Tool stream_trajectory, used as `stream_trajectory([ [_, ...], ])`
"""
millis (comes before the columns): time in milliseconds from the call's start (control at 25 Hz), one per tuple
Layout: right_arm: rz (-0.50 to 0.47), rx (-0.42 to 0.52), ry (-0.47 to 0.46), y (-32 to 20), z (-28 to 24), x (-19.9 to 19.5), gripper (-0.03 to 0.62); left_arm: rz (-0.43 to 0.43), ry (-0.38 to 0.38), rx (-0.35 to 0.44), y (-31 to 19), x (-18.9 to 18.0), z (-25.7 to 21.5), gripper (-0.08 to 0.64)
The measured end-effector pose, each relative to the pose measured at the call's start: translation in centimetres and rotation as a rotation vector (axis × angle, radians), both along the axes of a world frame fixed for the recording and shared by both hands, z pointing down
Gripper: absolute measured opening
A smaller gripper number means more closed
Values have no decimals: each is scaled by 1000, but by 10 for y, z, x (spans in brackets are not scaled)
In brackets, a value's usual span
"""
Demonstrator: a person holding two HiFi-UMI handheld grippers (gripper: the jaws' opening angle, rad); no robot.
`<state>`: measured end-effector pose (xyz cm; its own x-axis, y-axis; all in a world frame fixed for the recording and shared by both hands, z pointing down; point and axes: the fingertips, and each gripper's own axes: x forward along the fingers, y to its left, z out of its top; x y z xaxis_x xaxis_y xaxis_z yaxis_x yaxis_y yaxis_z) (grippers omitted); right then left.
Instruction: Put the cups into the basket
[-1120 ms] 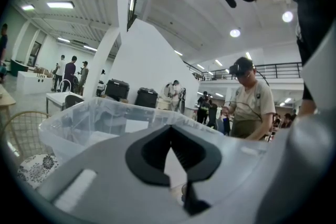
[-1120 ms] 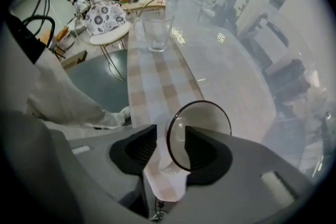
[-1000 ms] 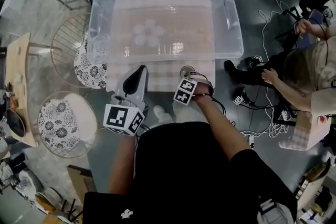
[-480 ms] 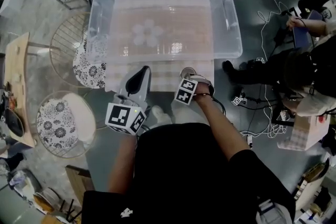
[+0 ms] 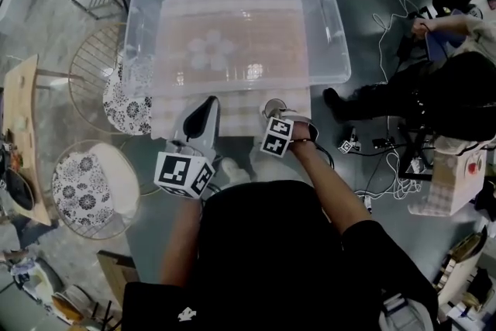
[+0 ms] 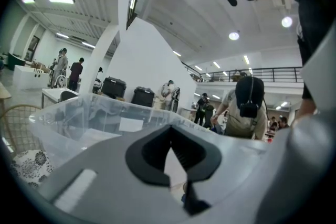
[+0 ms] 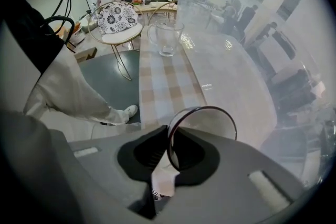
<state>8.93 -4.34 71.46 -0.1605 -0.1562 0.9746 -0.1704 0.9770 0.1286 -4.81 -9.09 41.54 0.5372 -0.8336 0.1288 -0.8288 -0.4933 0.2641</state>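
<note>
Jaws of your right claw (image 7: 169, 157) are closing on the thin wall of a clear cup (image 7: 207, 120). The rim passes straight between them and the pads pinch the glass. The cup is at the claw's tips, over the checked tablecloth (image 7: 164, 78). Close on the claw's right rises the see-through wall of the basket (image 7: 247, 44), a large clear tub. Ahead of the claw, well apart along the cloth, a second clear cup (image 7: 167, 36) stands upright. Your left claw (image 5: 208, 106) is beside the right one and points at the tub's near wall. Its jaws seem pressed together with nothing between them, though that view is murky.
</note>
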Motion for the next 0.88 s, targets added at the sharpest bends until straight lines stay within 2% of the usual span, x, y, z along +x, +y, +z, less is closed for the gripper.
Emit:
stream_trajectory([
  [240, -21, 45, -70, 6, -42, -3, 38, 5, 8, 3, 0, 2, -2, 8],
  [560, -54, 85, -223, 20, -137, -22, 38, 17, 25, 6, -3, 6, -3, 8],
  [880, -94, 165, -323, 23, -230, -37, 38, 17, 29, 11, -4, 6, -4, 8],
])
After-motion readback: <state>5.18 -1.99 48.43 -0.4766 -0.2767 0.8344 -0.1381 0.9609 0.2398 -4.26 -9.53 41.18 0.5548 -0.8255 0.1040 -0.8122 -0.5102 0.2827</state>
